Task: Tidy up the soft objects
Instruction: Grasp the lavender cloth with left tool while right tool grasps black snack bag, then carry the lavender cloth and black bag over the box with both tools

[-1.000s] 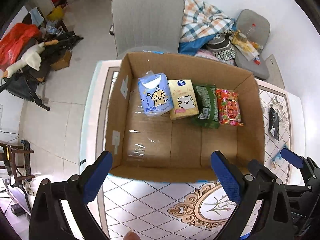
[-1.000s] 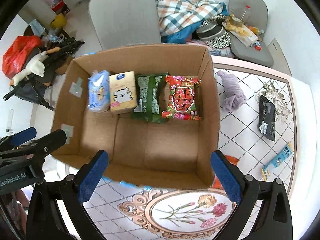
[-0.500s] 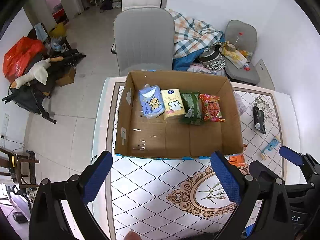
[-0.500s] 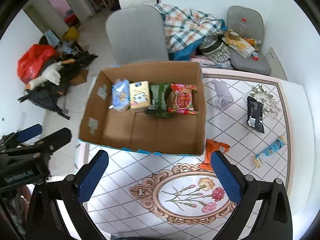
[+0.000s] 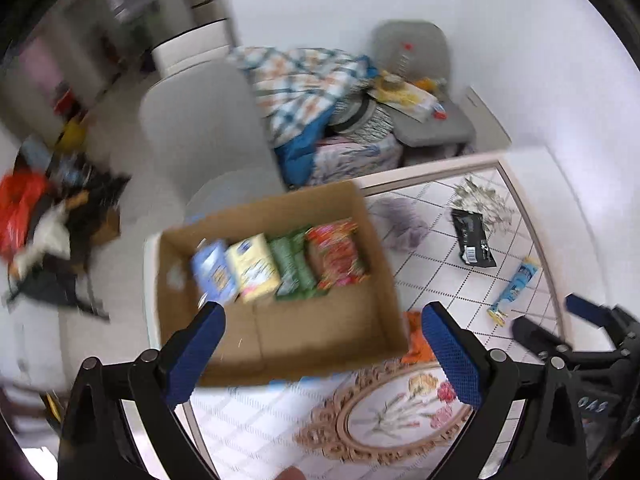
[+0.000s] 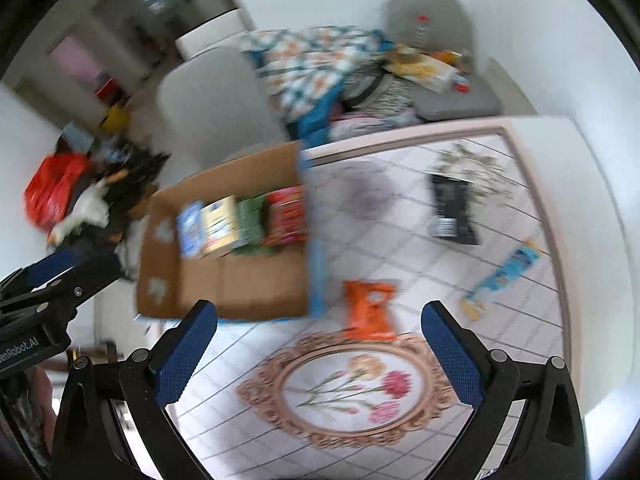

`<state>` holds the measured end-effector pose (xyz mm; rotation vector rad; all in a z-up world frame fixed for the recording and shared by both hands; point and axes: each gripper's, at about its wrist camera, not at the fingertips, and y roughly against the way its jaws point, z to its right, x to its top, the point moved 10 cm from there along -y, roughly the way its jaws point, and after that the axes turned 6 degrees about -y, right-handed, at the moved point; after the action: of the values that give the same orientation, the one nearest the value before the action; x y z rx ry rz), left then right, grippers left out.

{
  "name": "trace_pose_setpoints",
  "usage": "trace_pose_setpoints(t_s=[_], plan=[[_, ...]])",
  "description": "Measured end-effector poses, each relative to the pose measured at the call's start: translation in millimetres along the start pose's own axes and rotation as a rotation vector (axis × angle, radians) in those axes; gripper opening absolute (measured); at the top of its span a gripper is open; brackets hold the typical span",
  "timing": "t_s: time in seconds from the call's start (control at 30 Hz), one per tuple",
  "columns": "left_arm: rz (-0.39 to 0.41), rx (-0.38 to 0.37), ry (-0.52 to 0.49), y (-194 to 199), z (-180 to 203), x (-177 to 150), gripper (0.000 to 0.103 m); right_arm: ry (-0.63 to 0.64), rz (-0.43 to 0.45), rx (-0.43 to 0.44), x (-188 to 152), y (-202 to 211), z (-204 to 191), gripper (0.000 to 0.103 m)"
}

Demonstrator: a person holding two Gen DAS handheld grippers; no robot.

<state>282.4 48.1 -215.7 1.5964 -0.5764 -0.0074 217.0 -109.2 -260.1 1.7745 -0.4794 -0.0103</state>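
Packets [image 5: 276, 268] in the box [image 5: 372, 320] look smaller; both tools have pulled back.

A box [image 5: 280, 320] sits at the surface's [image 6: 400, 208] left end with four packs [image 5: 276, 268] side by side along its far wall. Right of the box lie a cloth [image 5: 402, 222], a pouch [image 6: 370, 308], a sachet [image 5: 472, 238] and a tube [image 5: 514, 286]. Behind the surface stands a chair [image 5: 200, 128]
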Motion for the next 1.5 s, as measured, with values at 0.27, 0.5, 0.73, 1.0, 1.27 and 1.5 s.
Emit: trace_pose_setpoints(t_s=[0.27,0.5,0.73,1.0,1.27,1.5], plan=[[-0.209,-0.007,-0.176,-121.1,82.8,77.3,0.1,-0.165,-0.093,-0.091,60.8,-75.3,130.1,0.103],[-0.414,-0.003,-0.152,-225.6,113.5,89.9,0.087,-0.265,-0.229,-0.047,82.9,-171.6,171.6,0.103],[-0.528,-0.029,-0.122,-283.7,128.7,86.8,0.079,-0.299,-0.301,-0.059,96.0,-242.3,181.9,0.094],[-0.631,-0.058,-0.096,-322.9,133.1,72.2,0.076,-0.26,-0.372,-0.122,93.2,-278.7,177.9,0.079],[-0.591,-0.126,-0.032,-315.8,140.0,68.5,0.035,-0.21,-0.345,-0.177,99.4,-280.4,161.5,0.054],[-0.441,-0.205,-0.01,-252.3,151.4,78.1,0.035,-0.196,-0.3,-0.163,96.1,-253.3,153.2,0.049]])
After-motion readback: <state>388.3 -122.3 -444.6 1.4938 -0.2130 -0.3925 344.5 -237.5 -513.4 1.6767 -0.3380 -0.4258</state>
